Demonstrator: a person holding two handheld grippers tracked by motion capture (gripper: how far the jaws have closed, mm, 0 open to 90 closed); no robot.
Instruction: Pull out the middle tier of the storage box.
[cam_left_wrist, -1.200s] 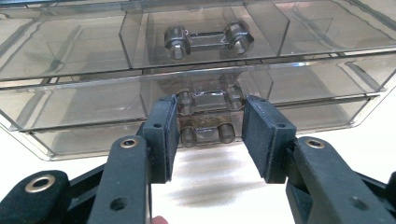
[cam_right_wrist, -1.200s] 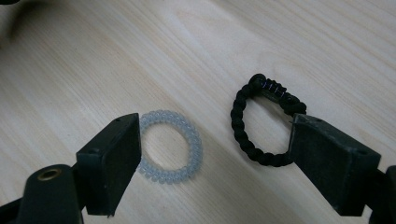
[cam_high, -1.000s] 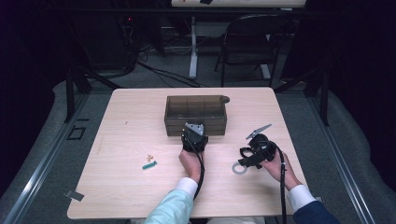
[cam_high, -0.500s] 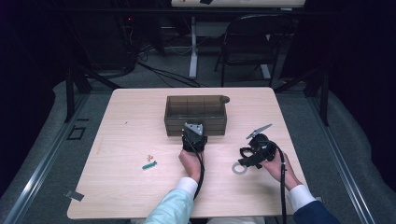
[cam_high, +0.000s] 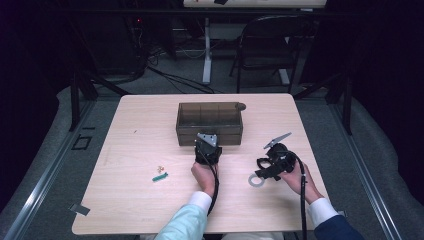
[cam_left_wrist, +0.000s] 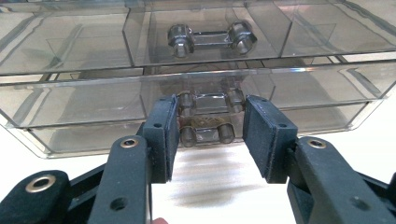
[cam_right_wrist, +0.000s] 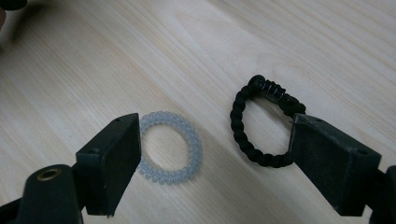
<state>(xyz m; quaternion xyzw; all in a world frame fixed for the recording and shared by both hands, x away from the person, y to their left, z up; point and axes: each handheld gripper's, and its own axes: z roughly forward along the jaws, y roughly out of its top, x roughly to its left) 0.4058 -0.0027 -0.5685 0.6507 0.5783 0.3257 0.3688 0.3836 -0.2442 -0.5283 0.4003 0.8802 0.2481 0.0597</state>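
On the left part of the wooden table (cam_high: 125, 150), well apart from both hands, lie a small green piece (cam_high: 160, 176) and a tiny pale bit (cam_high: 160, 169) just beside it. Next comes the left gripper (cam_high: 206, 148), held right up at the front of the clear drawer box (cam_high: 210, 120) near the table's middle. In the left gripper view its jaws stand partly open on either side of the lower drawer's handle (cam_left_wrist: 205, 122), a clear bar on two studs; the pads (cam_left_wrist: 164, 128) sit just beside the handle's ends, and I cannot tell whether they touch it. The upper drawer's handle (cam_left_wrist: 212, 38) sits untouched above. Further right, the right gripper (cam_high: 272, 162) hovers low over the table near the person's right hand (cam_high: 297, 175). In the right gripper view its jaws are spread wide and hold nothing. A translucent coiled hair tie (cam_right_wrist: 170, 147) lies flat at the left pad (cam_right_wrist: 114, 161), partly behind it, and a black braided bracelet (cam_right_wrist: 261, 122) lies flat near the right pad, its far side reaching that pad's edge. The two rings lie near each other, not touching.
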